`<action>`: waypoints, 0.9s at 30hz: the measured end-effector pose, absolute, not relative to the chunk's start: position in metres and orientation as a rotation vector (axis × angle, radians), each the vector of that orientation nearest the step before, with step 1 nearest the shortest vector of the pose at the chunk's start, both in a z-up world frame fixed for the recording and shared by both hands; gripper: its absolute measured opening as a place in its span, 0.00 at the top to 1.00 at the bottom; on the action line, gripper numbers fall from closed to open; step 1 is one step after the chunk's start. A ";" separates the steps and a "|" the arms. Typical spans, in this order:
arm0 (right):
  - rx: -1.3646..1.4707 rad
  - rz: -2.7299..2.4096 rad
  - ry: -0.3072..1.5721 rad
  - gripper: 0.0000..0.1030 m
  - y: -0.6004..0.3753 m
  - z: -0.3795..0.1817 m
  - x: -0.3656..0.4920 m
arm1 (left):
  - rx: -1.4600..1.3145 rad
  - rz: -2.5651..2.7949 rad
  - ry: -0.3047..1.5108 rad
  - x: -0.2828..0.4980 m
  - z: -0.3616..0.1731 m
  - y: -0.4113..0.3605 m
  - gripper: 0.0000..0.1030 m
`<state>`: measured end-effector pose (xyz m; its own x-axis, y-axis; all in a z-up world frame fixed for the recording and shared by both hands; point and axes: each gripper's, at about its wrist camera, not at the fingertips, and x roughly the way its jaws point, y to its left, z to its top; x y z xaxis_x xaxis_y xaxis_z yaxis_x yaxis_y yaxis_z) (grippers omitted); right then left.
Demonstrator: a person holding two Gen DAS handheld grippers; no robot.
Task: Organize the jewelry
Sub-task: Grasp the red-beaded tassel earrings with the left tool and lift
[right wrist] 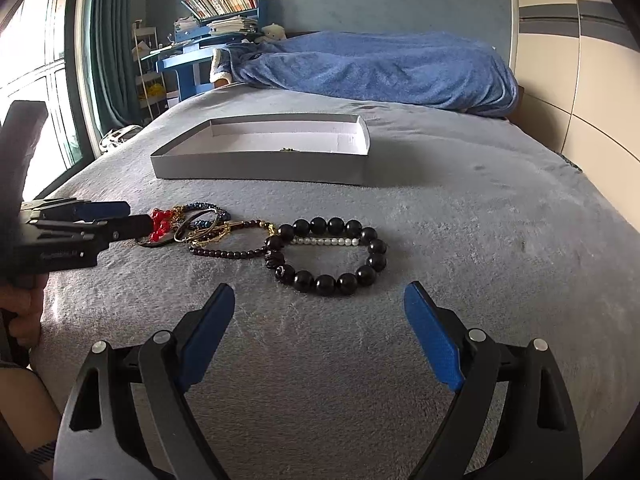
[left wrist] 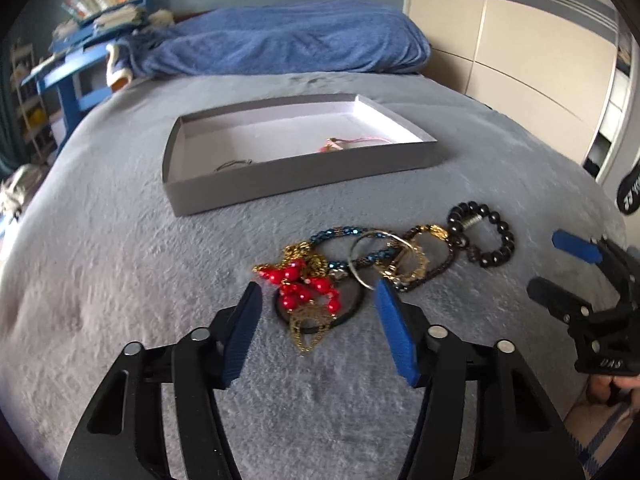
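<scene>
In the left wrist view, the left gripper [left wrist: 316,288] hangs over a tangle of jewelry on the grey bed [left wrist: 120,272], its jaws part spread on either side of the red bead strand [left wrist: 304,280] without pressing it. A grey box [left wrist: 280,178] lies beyond, holding a pink piece [left wrist: 340,145]. In the right wrist view, the right gripper [right wrist: 320,300] stands spread wide and empty, just short of the black bead bracelet [right wrist: 332,256], which rings a short pearl strand [right wrist: 324,241]. A dark red bead bracelet [right wrist: 232,240] lies beside it.
</scene>
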<state>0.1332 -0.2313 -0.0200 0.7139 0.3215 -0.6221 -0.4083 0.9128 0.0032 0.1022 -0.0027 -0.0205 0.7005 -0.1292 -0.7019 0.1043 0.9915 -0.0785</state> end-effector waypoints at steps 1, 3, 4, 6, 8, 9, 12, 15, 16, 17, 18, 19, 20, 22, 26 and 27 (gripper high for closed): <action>-0.137 0.406 0.663 0.17 -0.232 -0.020 0.133 | -0.047 -0.131 0.792 0.105 -0.022 -0.001 0.46; -0.132 0.406 0.662 0.17 -0.232 -0.020 0.133 | -0.061 -0.128 0.806 0.110 -0.023 0.002 0.46; -0.129 0.406 0.662 0.17 -0.232 -0.020 0.134 | -0.073 -0.121 0.819 0.114 -0.026 0.004 0.47; -0.126 0.405 0.663 0.17 -0.233 -0.020 0.134 | -0.088 -0.115 0.840 0.120 -0.029 0.006 0.48; -0.124 0.405 0.664 0.17 -0.233 -0.020 0.134 | -0.097 -0.123 0.861 0.125 -0.033 0.006 0.49; -0.122 0.405 0.664 0.17 -0.233 -0.020 0.134 | -0.098 -0.124 0.871 0.128 -0.035 0.006 0.49; -0.119 0.404 0.666 0.17 -0.234 -0.020 0.134 | -0.103 -0.125 0.890 0.134 -0.040 0.007 0.50; -0.118 0.403 0.666 0.17 -0.234 -0.020 0.134 | -0.120 -0.114 0.884 0.139 -0.041 0.010 0.66; -0.119 0.403 0.666 0.17 -0.234 -0.020 0.134 | -0.120 -0.105 0.880 0.140 -0.042 0.011 0.78; -0.119 0.403 0.667 0.17 -0.234 -0.020 0.134 | -0.124 -0.104 0.876 0.140 -0.042 0.012 0.84; -0.118 0.403 0.667 0.17 -0.234 -0.020 0.134 | -0.130 -0.109 0.867 0.139 -0.041 0.012 0.86; -0.118 0.402 0.666 0.17 -0.234 -0.020 0.134 | -0.131 -0.110 0.857 0.138 -0.039 0.013 0.88; -0.116 0.401 0.667 0.17 -0.235 -0.021 0.135 | -0.132 -0.111 0.843 0.135 -0.037 0.013 0.89; -0.115 0.399 0.667 0.17 -0.235 -0.021 0.135 | -0.136 -0.115 0.813 0.131 -0.032 0.013 0.89; -0.109 0.395 0.664 0.17 -0.237 -0.021 0.134 | -0.151 -0.127 0.758 0.119 -0.018 0.018 0.89; -0.107 0.394 0.664 0.17 -0.237 -0.021 0.133 | -0.154 -0.130 0.749 0.116 -0.015 0.020 0.89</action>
